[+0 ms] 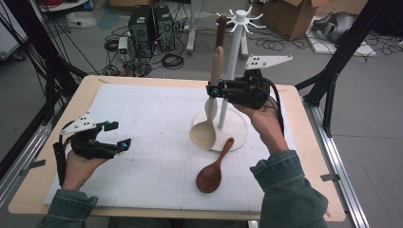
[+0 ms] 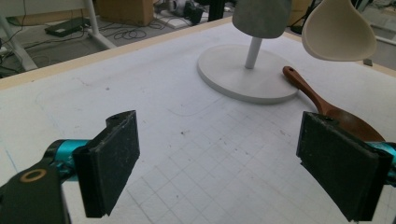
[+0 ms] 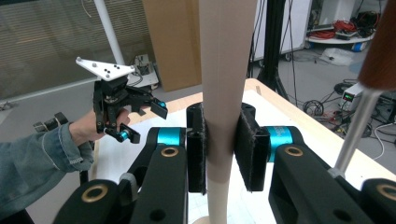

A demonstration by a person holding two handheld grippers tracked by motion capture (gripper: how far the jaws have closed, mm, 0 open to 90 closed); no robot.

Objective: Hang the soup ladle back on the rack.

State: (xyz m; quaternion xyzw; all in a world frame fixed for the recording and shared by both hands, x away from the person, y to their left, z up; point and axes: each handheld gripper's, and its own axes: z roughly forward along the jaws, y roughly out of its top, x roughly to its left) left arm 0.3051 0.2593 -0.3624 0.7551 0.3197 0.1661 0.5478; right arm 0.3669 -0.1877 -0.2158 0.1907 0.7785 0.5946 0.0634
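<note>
Left gripper (image 1: 119,135) sat nearest, low over the white mat (image 1: 142,142), jaws wide apart, nothing between. Right gripper (image 1: 212,90) was clamped on the pale wooden spoon (image 1: 205,128) handle, bowl hanging just above the white stand (image 1: 236,124) base. Brown spoon (image 1: 212,172) lay beside the base.
</note>
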